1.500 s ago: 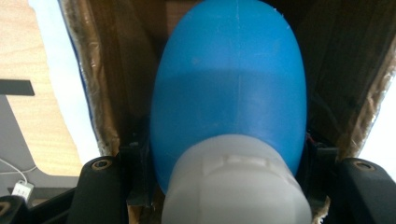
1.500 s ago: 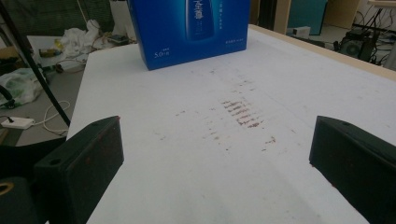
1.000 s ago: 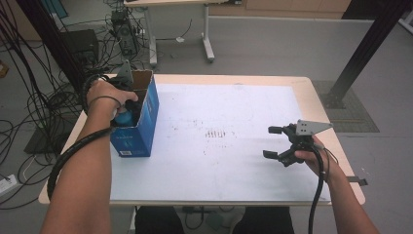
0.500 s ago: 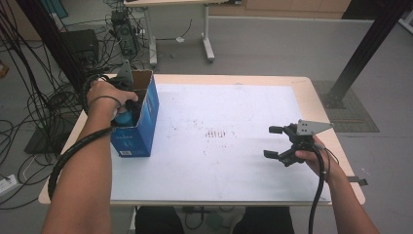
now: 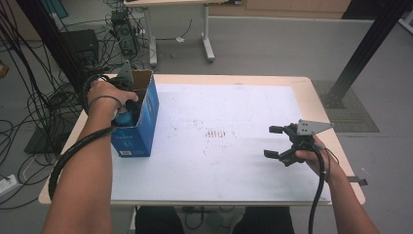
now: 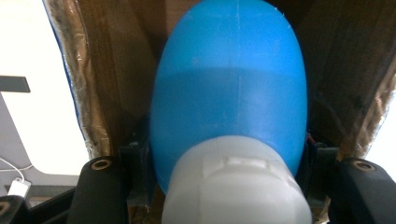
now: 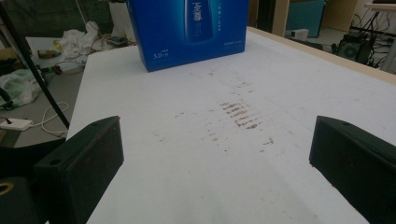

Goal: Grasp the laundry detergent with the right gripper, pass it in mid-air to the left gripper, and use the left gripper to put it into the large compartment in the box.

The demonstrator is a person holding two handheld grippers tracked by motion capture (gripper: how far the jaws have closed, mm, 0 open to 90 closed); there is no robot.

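A grey workshop floor strewn with cables surrounds a pale wooden table [image 5: 321,105] topped with a white sheet that carries a patch of reddish-brown marks [image 5: 215,133] near its middle.

At about nine o'clock on the table stands a blue box [image 5: 141,124], upright, its top flaps open. The left gripper [image 5: 127,111] reaches down into that open top. In the left gripper view its jaws are clamped on a blue bottle [image 6: 229,84] with a white cap [image 6: 233,186]; the bottle's body points away from the camera into the box's brown cardboard inside, cap end nearest the hand. Whether the bottle's far end touches the bottom of the box cannot be told.

The right gripper [image 5: 277,142] sits at about four o'clock on the table, well apart from the box, its jaws spread wide with nothing between them. Its own view looks across the white sheet toward the box [image 7: 189,30].

As I judge it, the work is well along: the bottle is already inside the walls of the box, or not yet drawn out of them; the frames alone do not say which way it is going. If it is being packed, what remains is to seat it, let go, withdraw the hand and perhaps fold the flaps, for which the idle right hand seems kept ready.
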